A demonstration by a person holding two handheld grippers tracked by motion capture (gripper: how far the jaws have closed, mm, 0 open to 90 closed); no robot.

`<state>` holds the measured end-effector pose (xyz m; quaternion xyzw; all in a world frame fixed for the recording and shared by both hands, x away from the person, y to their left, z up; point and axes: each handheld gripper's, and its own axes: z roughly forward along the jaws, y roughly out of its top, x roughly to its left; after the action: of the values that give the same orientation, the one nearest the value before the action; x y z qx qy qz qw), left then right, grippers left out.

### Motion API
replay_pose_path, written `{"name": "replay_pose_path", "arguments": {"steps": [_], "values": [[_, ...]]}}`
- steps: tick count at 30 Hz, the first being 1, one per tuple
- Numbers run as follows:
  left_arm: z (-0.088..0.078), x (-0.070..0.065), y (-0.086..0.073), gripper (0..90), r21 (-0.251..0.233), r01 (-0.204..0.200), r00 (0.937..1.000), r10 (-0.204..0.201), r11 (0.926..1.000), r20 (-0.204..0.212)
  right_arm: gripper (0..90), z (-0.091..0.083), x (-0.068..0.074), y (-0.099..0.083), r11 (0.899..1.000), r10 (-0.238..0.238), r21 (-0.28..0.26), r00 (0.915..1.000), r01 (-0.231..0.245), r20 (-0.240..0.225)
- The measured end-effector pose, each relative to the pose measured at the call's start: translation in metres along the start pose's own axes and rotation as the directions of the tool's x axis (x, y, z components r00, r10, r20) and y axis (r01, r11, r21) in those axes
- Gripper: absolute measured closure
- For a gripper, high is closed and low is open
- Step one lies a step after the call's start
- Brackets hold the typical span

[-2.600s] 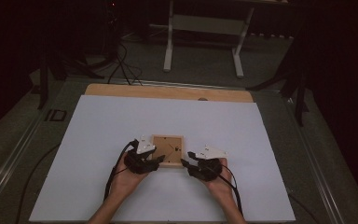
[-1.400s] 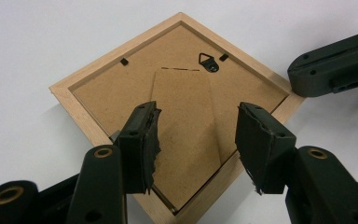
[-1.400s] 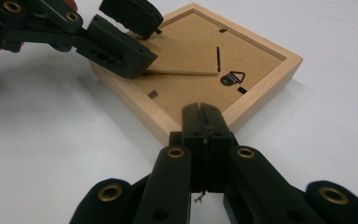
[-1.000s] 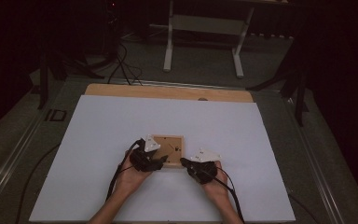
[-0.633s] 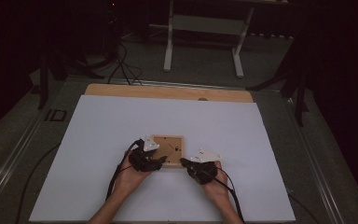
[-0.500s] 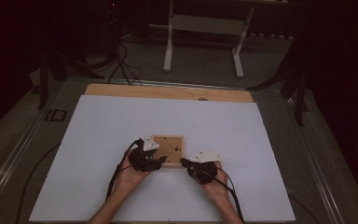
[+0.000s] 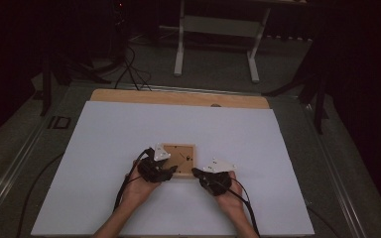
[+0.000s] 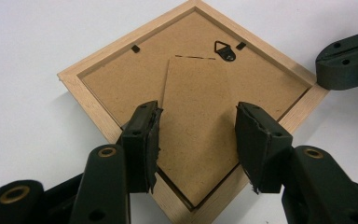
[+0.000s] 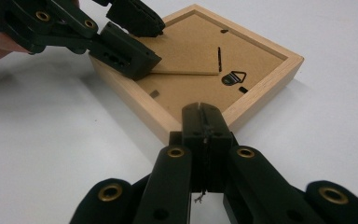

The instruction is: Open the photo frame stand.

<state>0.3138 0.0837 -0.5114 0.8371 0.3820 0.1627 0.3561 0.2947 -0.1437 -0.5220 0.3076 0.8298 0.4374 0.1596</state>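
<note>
Lying face down on the white table sheet [image 7: 104, 163], the wooden picture frame [image 8: 81, 95] sits between the two grippers, its fibreboard back up. The left gripper [image 8: 196, 140] reaches over the frame's near corner with its jaws wide, one on each side of the fold-out stand flap [image 8: 196, 121]; they have just been closing a little, and the pads do not yet press the flap. The right gripper [image 9: 205, 128] has its jaws pressed together, their tips against the frame's outer edge at a corner. A metal hanger [image 9: 233, 78] lies just beyond those tips.
</note>
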Motion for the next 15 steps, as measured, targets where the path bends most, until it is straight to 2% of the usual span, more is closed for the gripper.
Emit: {"name": "replay_pose_path", "arguments": {"steps": [6, 15], "values": [[-0.004, -0.002, 0.009, 51.2, 0.032, 0.01, 0.9999, -0.01, 0.9994, -0.007, 90.0, 0.0, 0.0, 0.0, 1.0, -0.003, 0.0, 1.0, 0.003, 0.002], [-0.01, -0.002, 0.023, 51.2, 0.031, -0.001, 1.0, 0.001, 0.9995, -0.005, 89.9, 0.0, 0.0, 0.0, 1.0, -0.007, 0.001, 1.0, 0.007, 0.002]]}}
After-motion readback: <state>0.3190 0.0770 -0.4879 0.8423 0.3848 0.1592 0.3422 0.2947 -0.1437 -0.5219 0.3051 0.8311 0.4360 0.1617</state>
